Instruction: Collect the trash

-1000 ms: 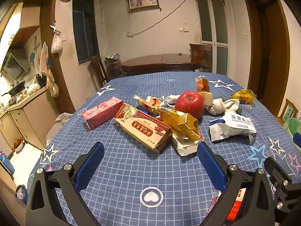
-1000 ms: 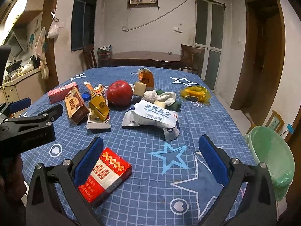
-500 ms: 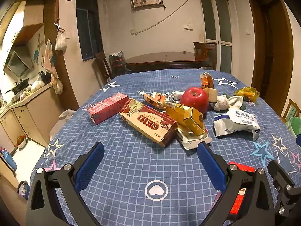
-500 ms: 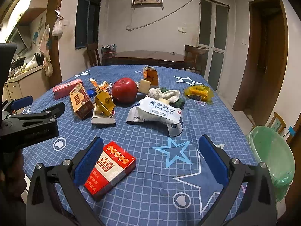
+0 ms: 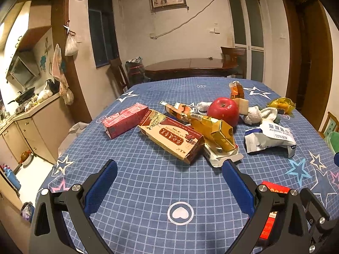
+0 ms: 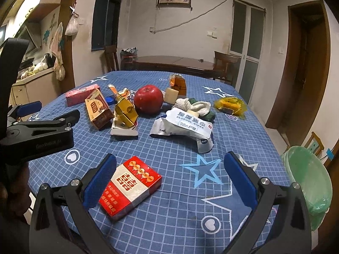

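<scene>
Blue star-print cloth covers the table, where the right tongs, spread apart, should drop squarely over the near red-and-white card packet, while the left tongs gape empty.

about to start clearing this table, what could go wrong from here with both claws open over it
1. The red and white cigarette pack lies flat by the right claw; the fingers may skid over it.
2. The round red apple touches the crumpled gold box; pulling that box could set the apple rolling.
3. The green-lined bin sits beyond the table's right edge, so a dropped piece could miss it.
</scene>
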`<state>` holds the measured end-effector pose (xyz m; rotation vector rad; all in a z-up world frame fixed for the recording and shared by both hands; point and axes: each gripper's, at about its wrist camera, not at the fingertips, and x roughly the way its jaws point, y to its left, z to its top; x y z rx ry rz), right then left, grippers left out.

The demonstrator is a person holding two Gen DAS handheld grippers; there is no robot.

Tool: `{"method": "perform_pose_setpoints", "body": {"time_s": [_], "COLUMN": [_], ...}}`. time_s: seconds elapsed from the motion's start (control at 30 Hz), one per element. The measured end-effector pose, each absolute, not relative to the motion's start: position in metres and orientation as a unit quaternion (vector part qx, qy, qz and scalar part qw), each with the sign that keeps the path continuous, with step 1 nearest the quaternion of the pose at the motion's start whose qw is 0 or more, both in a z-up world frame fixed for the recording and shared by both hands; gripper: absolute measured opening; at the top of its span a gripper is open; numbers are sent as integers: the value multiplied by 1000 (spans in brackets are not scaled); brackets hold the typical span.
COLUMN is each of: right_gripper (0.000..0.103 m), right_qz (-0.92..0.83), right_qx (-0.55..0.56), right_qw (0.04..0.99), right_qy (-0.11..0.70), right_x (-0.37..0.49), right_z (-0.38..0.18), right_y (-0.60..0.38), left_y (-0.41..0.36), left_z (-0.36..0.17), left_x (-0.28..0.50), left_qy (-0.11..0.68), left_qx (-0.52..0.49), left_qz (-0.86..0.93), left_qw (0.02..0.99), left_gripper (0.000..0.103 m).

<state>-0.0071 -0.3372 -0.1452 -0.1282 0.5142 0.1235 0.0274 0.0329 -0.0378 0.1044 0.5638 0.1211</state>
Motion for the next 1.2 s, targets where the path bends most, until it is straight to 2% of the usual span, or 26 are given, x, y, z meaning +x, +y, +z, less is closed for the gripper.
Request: {"method": "perform_pose_setpoints", "body": {"time_s": [0.3,0.77,1.2], "right_gripper": [98,98,98], "right_qz": [94,91,-3], "right_qx": [-57,-93,-39], "right_qw": [956,914,919], "right_qy": [273,383,392], "right_x": [-6,30,25], "right_z": [-148,-192,-193], "right_y": [-325,-276,-349], "left_y": [54,97,92], "left_z": [-38,-45,-56], "left_x": [28,21,50], "left_qy": [264,280,316], "left_qx": [42,17,-7], "left_qz": [103,138,126], "left_qw": [958,950,940], "left_gripper": [99,99,99]}}
